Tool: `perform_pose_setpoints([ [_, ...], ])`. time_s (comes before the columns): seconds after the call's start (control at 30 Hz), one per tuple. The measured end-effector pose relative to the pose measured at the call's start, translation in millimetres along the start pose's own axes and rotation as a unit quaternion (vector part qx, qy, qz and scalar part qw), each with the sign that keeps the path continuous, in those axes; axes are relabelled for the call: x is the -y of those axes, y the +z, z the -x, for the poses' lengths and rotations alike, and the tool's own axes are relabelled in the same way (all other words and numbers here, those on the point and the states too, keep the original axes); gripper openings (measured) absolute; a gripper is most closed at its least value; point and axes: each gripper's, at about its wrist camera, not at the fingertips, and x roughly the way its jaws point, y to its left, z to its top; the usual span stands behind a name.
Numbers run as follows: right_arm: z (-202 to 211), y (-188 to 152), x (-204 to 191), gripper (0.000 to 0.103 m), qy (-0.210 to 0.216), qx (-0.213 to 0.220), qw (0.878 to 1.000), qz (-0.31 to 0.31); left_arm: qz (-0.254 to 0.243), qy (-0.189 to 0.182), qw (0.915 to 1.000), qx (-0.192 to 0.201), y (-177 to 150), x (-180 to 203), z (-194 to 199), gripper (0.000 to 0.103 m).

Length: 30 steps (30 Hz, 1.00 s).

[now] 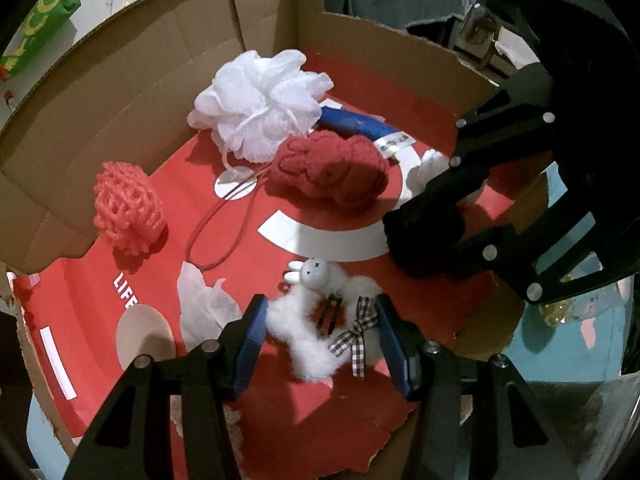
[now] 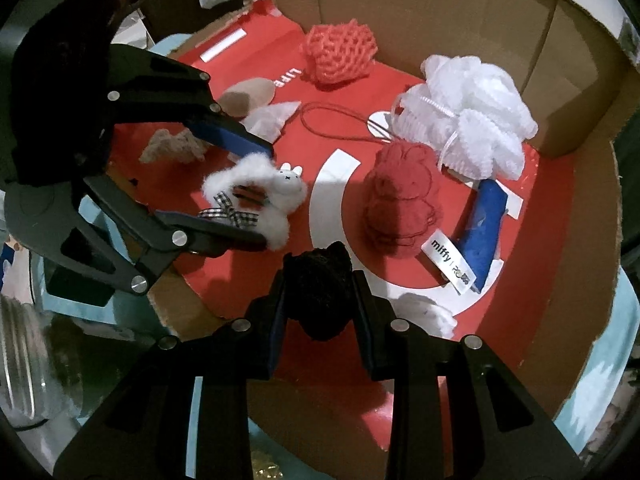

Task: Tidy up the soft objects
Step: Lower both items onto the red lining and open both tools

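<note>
Cardboard box walls (image 1: pixel 132 80) ring a red printed floor where my soft things are gathered.

My left hand-held gripper (image 1: pixel 320 344) pinches the fluffy white ring with a small white bunny head and a checked ribbon bow (image 1: pixel 320 320) between its blue pads, low over the near part of the red floor. My right hand-held gripper (image 2: pixel 318 300) is pressed onto a fuzzy black pompom (image 2: pixel 320 284), close beside the left one. Farther in, a dark red knitted bunny plush (image 1: pixel 332 168) lies at the middle, touching a white mesh bath pouf (image 1: pixel 260 104) behind it, with a blue fabric roll carrying a white label (image 1: pixel 360 124) just beside both. A coral foam net sleeve (image 1: pixel 128 208) sits apart by the cardboard wall, and crumpled white tissue (image 1: pixel 204 312) lies near my left pad.
</note>
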Motion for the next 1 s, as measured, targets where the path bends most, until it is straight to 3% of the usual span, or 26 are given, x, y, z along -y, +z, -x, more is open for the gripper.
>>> perform_pose_setpoints([
  [0.53,-7.1,3.6,-3.8,0.031,-0.009,-0.006,1.000,0.009,-0.003,0.006,1.0000,0.005,2.2,3.3,-4.5,0.058],
  [0.6,-7.7,3.8,-5.3,0.039,-0.010,-0.006,1.000,0.013,-0.003,0.005,1.0000,0.006,1.9,2.7,-3.9,0.058],
  [0.63,-8.3,4.0,-6.5,0.058,-0.014,-0.005,1.000,0.015,-0.002,0.005,1.0000,0.007,1.6,2.9,-3.0,0.058],
  [0.67,-5.6,2.0,-8.3,0.067,-0.018,0.000,1.000,0.018,0.000,0.005,1.0000,0.008,0.7,2.5,-2.6,0.058],
  [0.73,-3.7,1.2,-10.4,0.067,-0.020,0.006,1.000,0.023,0.006,0.008,0.9998,0.017,-1.3,0.5,3.7,0.058],
  [1.0,21.7,0.8,-11.3,0.067,-0.038,0.030,0.999,0.004,0.071,0.030,0.9939,0.079,-15.4,-10.3,52.7,0.082],
])
